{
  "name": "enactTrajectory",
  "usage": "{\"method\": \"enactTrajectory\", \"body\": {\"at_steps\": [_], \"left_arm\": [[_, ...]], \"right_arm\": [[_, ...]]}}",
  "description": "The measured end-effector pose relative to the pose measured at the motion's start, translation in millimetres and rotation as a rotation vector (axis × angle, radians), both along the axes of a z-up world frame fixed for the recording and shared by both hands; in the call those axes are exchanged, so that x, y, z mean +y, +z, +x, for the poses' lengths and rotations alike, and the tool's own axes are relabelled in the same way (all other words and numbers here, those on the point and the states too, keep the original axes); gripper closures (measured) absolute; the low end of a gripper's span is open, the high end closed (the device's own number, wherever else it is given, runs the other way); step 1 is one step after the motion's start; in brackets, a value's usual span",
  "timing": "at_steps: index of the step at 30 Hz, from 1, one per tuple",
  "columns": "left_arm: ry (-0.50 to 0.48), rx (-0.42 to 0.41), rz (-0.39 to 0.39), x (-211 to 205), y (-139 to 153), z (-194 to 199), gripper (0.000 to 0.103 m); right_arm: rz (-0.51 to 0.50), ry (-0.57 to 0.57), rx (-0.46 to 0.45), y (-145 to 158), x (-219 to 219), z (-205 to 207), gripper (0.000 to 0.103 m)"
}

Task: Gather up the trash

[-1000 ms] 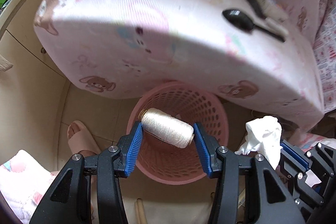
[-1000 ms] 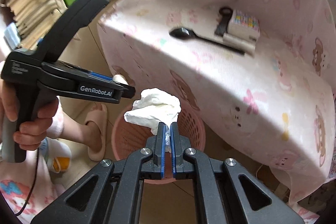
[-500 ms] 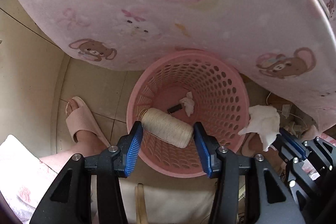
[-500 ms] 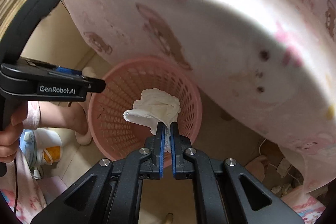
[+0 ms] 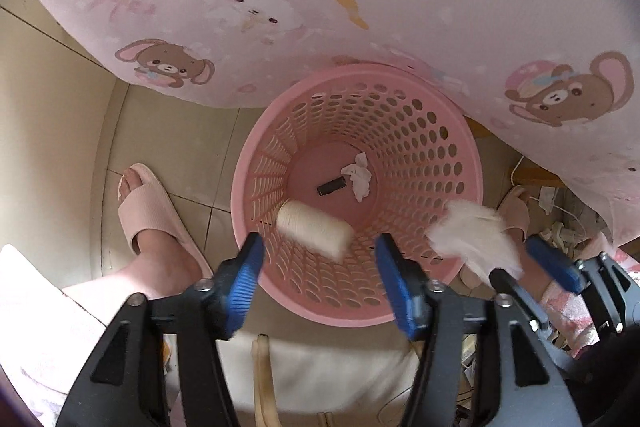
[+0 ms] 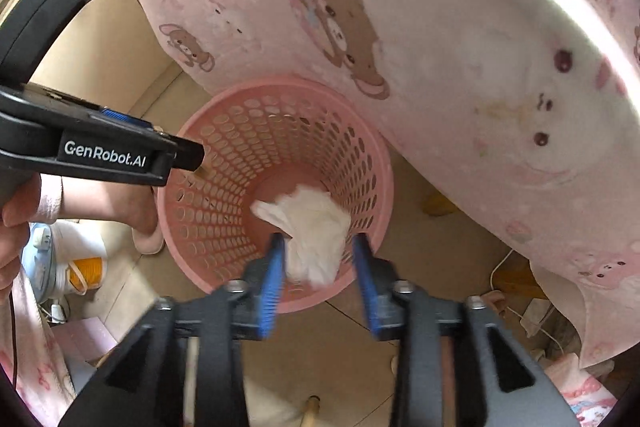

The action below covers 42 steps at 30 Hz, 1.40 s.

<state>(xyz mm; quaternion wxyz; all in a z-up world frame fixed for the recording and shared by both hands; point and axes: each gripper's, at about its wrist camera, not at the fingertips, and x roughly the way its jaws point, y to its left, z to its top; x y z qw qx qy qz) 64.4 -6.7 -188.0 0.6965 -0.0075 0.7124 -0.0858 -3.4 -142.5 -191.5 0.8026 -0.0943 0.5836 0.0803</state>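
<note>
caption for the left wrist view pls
Left gripper open, thread spool dropping toward the pink basket under the table.

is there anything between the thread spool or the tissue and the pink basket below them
Nothing visible. The thread spool and tissue both sit over the basket's open mouth, with both sets of jaws spread apart. Only a small tissue scrap and a dark object lie at its bottom.

Pink basket (image 5: 472,163) (perforated) and slipper (image 5: 148,203) stand on tiled floor (image 5: 168,135).

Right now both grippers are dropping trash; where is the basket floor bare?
Basket floor is bare left of the dark item and crumpled tissue. The thread spool and white tissue crowd the near rim.
</note>
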Motion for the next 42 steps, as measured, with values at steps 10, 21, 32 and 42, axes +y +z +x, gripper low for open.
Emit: {"method": "enactTrajectory", "body": {"at_steps": [10,21,32,42], "left_arm": [[-0.018,-0.126,0.077,3.2,30.3,0.5,0.021],[-0.033,-0.534,0.131,2.1,113.3,-10.8,0.006],[-0.026,-0.915,0.051,6.9,181.6,-30.2,0.002],[-0.073,-0.977,0.028,0.0,197.7,-37.8,0.001]], "right_arm": [[-0.010,-0.012,-0.076,23.6,-2.7,-3.0,0.044],[0.041,-0.117,-0.329,101.6,-23.3,-25.5,0.037],[0.055,-0.235,-0.642,177.3,-57.1,-42.4,0.021],[0.046,-0.339,-0.687,186.6,-79.1,-25.5,0.017]]}}
